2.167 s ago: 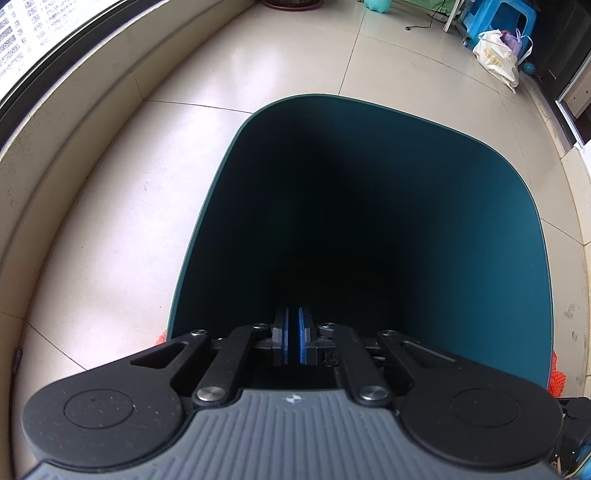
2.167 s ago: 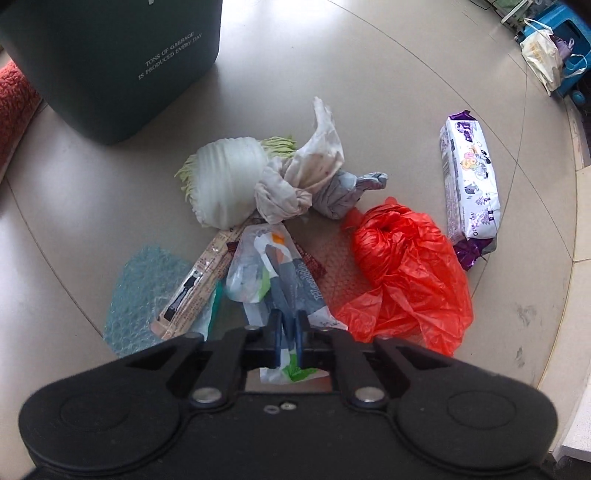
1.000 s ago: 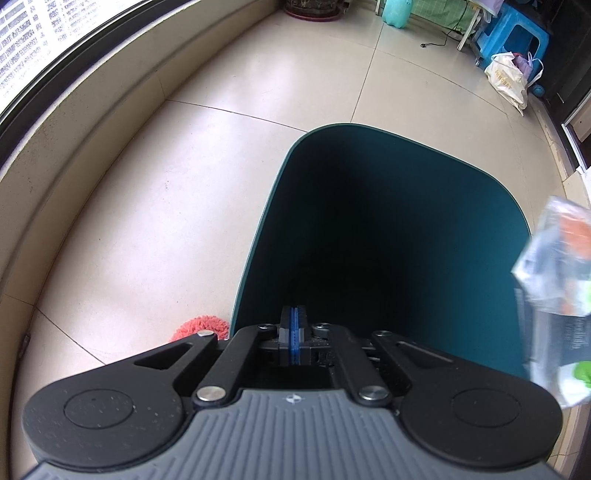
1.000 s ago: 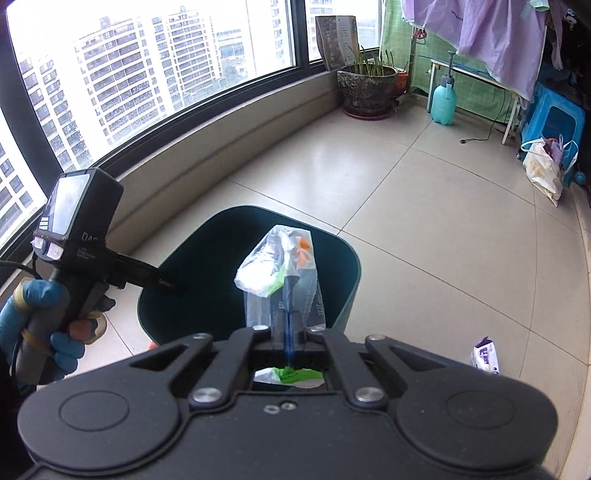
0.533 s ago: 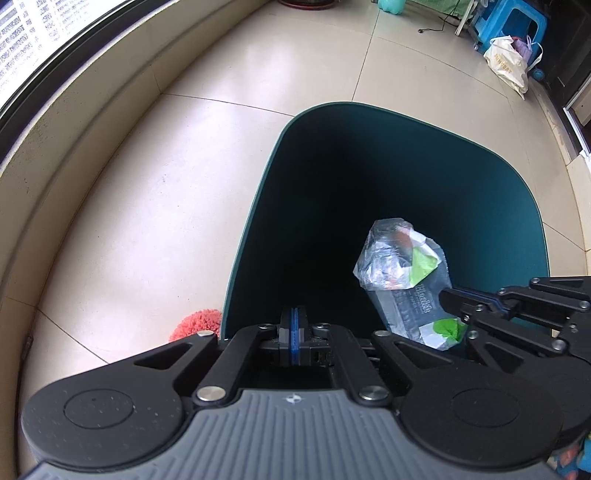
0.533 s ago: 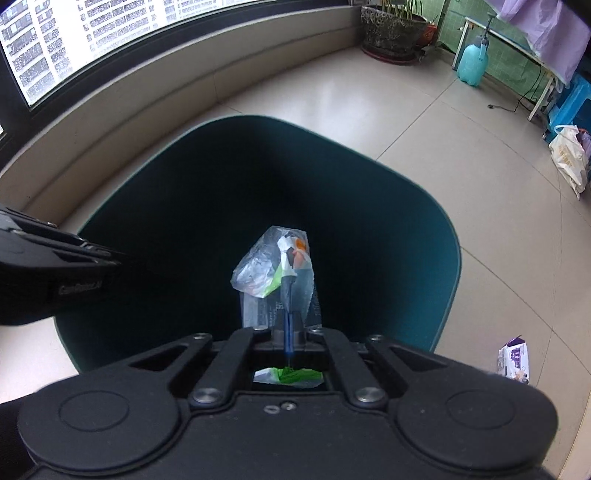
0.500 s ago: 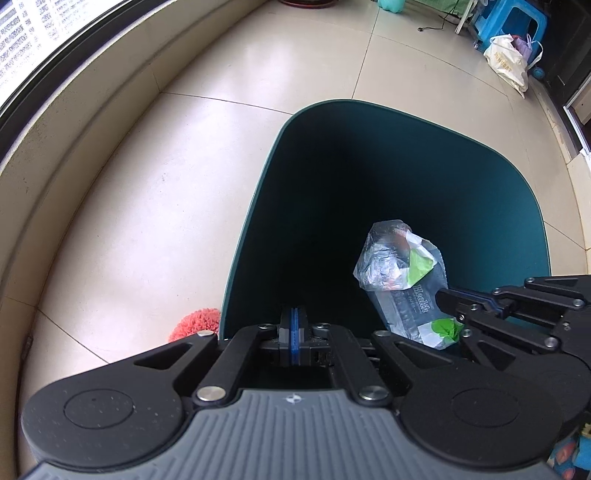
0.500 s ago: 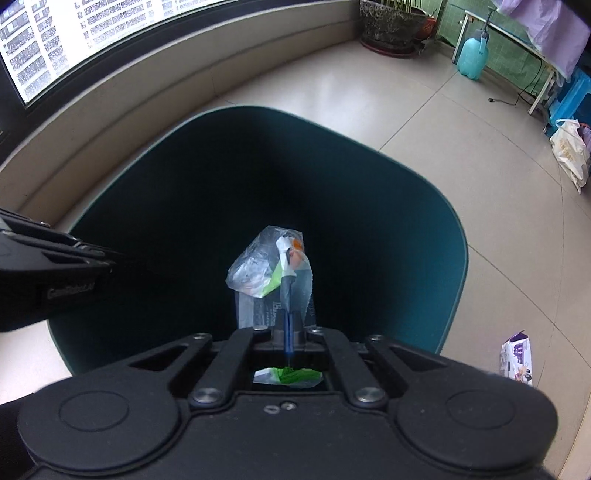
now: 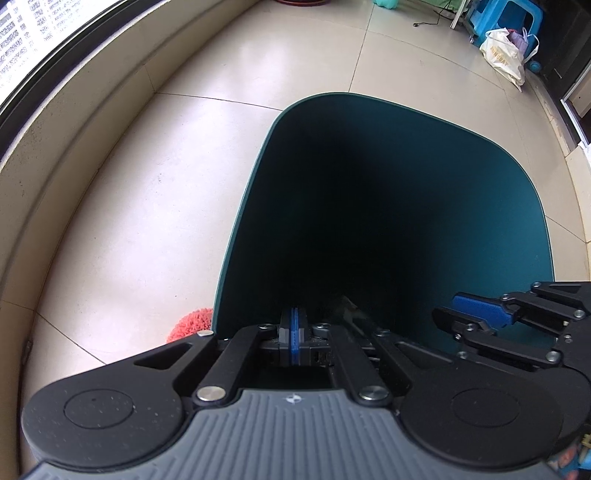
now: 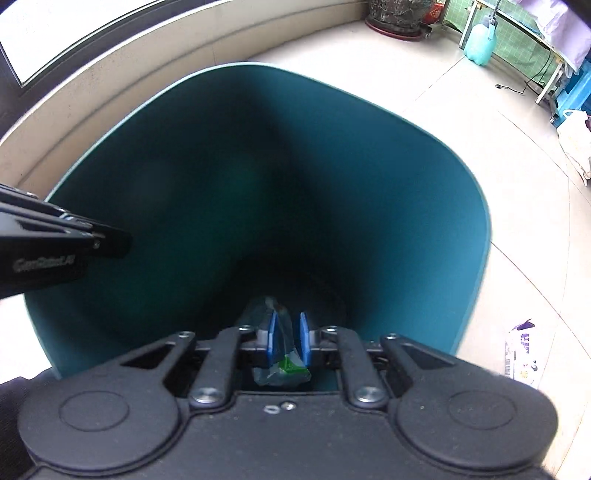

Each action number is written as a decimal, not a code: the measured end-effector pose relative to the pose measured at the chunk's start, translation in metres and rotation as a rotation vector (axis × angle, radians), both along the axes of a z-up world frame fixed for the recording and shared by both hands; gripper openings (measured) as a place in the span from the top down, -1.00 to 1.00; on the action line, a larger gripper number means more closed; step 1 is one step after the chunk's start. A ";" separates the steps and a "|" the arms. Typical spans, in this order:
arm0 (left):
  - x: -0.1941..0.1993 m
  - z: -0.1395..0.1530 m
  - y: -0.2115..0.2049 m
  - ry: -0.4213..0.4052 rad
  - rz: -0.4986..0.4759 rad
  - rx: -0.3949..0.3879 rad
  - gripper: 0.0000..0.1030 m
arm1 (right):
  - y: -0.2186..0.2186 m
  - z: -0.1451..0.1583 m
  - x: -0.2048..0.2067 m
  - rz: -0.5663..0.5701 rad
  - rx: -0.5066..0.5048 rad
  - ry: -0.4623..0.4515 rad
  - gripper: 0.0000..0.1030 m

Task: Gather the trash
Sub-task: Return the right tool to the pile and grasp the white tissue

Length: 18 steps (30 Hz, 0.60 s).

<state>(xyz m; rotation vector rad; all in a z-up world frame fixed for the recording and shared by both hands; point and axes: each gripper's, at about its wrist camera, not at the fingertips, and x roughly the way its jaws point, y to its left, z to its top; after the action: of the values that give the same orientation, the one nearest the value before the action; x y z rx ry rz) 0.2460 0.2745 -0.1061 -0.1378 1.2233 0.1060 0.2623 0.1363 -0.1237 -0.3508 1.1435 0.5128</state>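
Observation:
A dark teal trash bin (image 9: 406, 107) fills both views, its mouth open below me. My right gripper (image 10: 286, 338) hangs over the bin's near side with its jaws opening. A clear plastic bag with green print (image 10: 288, 365) sits loose in the gap between the blue pads, which do not press on it. In the left wrist view the right gripper (image 9: 448, 310) reaches in from the right, and the bag (image 9: 347, 308) shows only faintly in the dark. My left gripper (image 9: 293, 332) is shut over the near rim with nothing seen between its pads; it also shows at the left (image 10: 122, 243).
A red fuzzy mat (image 9: 192, 325) lies by the bin's left side. A purple packet (image 10: 522, 350) lies on the tiled floor to the right. A white bag (image 9: 506, 55), a blue stool (image 9: 509, 14), a plant pot (image 10: 399, 14) and a green bottle (image 10: 480, 40) stand far back. A raised ledge curves along the left.
The right gripper's pads have parted, and the plastic bag, pinched and standing up before, now sits low and loose between them inside the bin. The left gripper has stayed put.

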 end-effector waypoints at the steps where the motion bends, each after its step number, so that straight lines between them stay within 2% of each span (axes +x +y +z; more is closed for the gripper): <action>1: 0.000 0.000 0.000 0.001 -0.001 0.001 1.00 | -0.005 0.006 -0.002 0.003 0.016 -0.005 0.71; 10: -0.002 -0.002 -0.005 0.000 -0.008 0.027 1.00 | -0.067 0.075 -0.028 -0.033 0.157 -0.073 0.57; 14: -0.002 -0.003 -0.008 0.002 -0.008 0.036 1.00 | -0.103 0.099 -0.046 -0.074 0.173 -0.110 0.46; 18: -0.002 -0.004 -0.009 0.003 -0.008 0.038 1.00 | -0.135 0.101 -0.067 -0.112 0.143 -0.139 0.26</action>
<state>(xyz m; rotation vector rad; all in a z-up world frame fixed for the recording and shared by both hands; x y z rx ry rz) 0.2444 0.2656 -0.1099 -0.0997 1.2237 0.1227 0.1950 0.0018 -0.0232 -0.1939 0.9804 0.4620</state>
